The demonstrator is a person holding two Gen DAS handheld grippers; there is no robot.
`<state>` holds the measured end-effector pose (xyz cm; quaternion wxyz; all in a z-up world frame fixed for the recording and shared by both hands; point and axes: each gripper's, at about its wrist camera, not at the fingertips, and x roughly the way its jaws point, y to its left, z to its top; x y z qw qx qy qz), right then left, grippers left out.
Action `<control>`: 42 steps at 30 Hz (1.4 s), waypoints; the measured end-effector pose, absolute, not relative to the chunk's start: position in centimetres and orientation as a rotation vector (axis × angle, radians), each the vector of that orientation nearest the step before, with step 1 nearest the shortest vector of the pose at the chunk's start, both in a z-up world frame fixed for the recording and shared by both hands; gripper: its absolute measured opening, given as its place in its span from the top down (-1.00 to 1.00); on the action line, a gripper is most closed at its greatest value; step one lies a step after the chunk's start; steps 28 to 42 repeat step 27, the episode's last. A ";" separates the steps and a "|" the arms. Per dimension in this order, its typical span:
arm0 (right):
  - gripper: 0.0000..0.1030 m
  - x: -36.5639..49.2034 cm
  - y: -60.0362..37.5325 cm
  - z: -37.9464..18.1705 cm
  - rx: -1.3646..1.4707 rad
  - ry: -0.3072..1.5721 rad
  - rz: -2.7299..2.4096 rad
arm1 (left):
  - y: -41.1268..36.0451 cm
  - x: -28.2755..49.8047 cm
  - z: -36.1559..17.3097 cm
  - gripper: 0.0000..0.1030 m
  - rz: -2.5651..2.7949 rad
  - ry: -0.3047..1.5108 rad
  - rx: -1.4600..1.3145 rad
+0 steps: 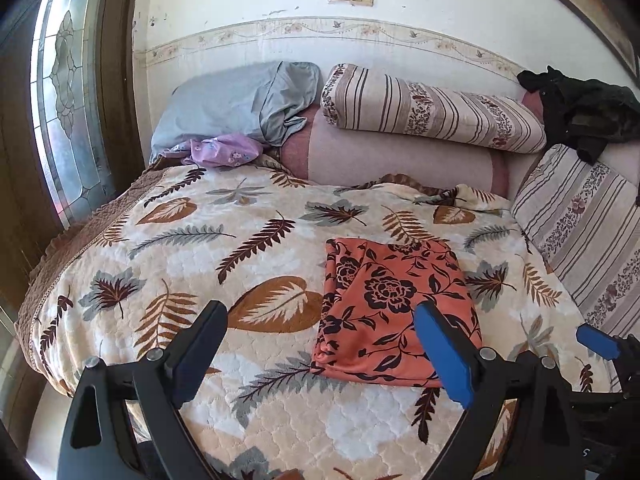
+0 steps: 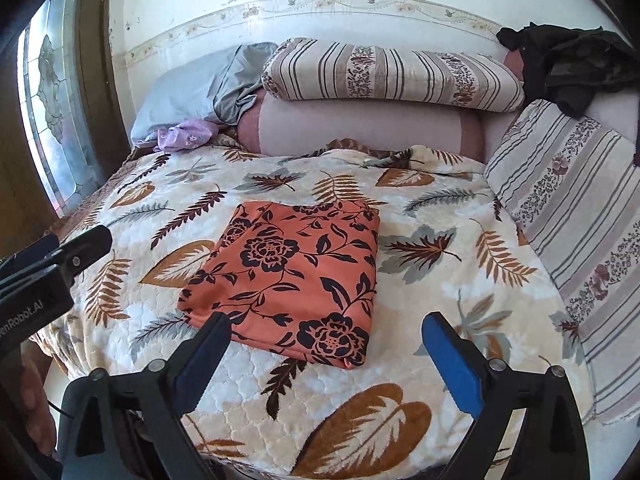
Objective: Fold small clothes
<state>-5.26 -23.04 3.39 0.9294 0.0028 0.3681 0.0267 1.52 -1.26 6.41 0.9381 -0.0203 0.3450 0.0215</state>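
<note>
An orange cloth with a dark flower print (image 1: pixel 394 308) lies folded into a flat rectangle on the leaf-patterned bedspread (image 1: pixel 192 256). It also shows in the right wrist view (image 2: pixel 296 280). My left gripper (image 1: pixel 320 344) is open and empty, held above the bed with its right finger over the cloth's near right part. My right gripper (image 2: pixel 326 356) is open and empty, just in front of the cloth's near edge. The right gripper's blue fingertip (image 1: pixel 596 342) shows at the right edge of the left wrist view. The left gripper (image 2: pixel 80 252) shows at the left of the right wrist view.
A grey-blue pillow (image 1: pixel 232 104), a lilac garment (image 1: pixel 224 151) and a striped rolled quilt (image 1: pixel 432 110) lie at the head of the bed. A striped pillow (image 1: pixel 580 232) sits at the right, with dark clothes (image 1: pixel 584 108) above it. A stained-glass window (image 1: pixel 64 92) is at the left.
</note>
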 end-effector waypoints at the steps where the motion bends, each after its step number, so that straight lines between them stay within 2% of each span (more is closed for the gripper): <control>1: -0.90 -5.1 -23.0 3.3 0.004 0.757 0.057 | -1.4 1.7 6.3 -0.83 0.045 0.709 -0.036; 19: -0.90 -1.5 -22.7 2.2 -0.044 0.791 0.054 | -2.0 5.9 4.3 -0.83 0.028 0.792 -0.011; 42: -0.90 1.2 -22.4 1.7 -0.046 0.796 0.066 | -2.1 8.2 4.1 -0.83 0.036 0.771 0.000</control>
